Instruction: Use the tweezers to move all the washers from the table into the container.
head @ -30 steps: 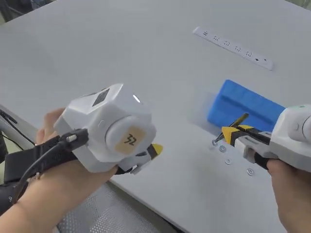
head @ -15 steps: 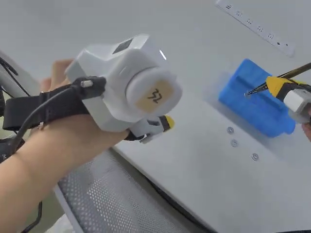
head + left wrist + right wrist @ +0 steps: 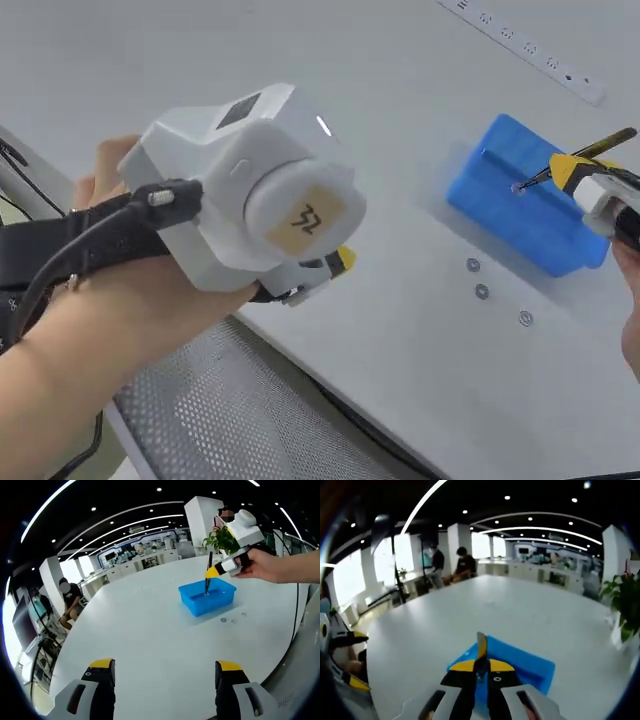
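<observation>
Your left tool [image 3: 325,272] sits at the left of the head view, over the near edge of the surface [image 3: 400,130]. Its own view shows it spread wide and carrying nothing. Right of centre, three washers [image 3: 473,265] lie in a loose row on the surface, just below the blue container [image 3: 490,215] and apart from it. At the right edge, your right tool [image 3: 572,172] is clamped narrow on the tweezers [image 3: 533,179], with the tips poised over the container's open top.

I judge this to be the drop-off step, though the tips are too small to tell whether they carry a washer. Next, release over the container. Then lower the tips to the nearest washer, pinching gently so that it does not skid.
</observation>
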Demonstrator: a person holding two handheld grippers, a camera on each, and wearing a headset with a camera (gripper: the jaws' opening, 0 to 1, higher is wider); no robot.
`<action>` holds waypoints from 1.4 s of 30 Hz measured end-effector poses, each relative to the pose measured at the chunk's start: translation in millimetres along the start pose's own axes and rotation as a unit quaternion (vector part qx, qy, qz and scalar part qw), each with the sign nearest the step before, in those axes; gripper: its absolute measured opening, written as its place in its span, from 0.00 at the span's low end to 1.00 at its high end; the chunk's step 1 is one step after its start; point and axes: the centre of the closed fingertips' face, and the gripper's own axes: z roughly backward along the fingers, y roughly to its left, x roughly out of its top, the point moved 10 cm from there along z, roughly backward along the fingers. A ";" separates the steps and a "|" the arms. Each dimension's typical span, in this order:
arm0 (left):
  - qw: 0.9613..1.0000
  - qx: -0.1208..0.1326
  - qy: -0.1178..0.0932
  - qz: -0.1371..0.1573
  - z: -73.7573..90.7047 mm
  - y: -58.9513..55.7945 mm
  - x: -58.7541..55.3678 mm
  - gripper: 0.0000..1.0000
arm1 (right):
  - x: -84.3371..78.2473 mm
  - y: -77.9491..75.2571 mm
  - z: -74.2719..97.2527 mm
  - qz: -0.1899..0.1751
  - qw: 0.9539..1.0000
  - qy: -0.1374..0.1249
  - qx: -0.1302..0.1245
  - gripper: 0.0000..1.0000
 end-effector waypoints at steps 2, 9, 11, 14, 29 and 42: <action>1.000 -0.002 -0.002 0.002 0.1 0.2 0.0 0.83 | -2.8 -1.0 -6.5 0.005 1.000 0.002 -0.004 0.04; 1.000 -0.001 0.000 0.008 -0.2 1.1 -0.9 0.82 | -14.5 -1.8 -24.8 -0.009 1.000 0.022 0.003 0.04; 1.000 0.000 0.001 0.007 0.0 1.2 -0.7 0.81 | -12.9 -1.2 -23.4 -0.012 1.000 0.026 0.005 0.04; 1.000 -0.003 0.001 0.006 -0.1 0.4 -0.6 0.82 | -14.3 -0.2 -25.1 -0.005 1.000 0.031 0.003 0.04; 1.000 -0.001 0.010 0.000 -1.7 0.2 -1.7 0.81 | -18.3 -0.9 -25.0 0.000 1.000 0.028 0.006 0.05; 1.000 0.000 0.009 -0.001 -1.2 -0.5 -1.8 0.81 | -11.4 -1.5 -19.8 0.003 1.000 0.022 0.006 0.05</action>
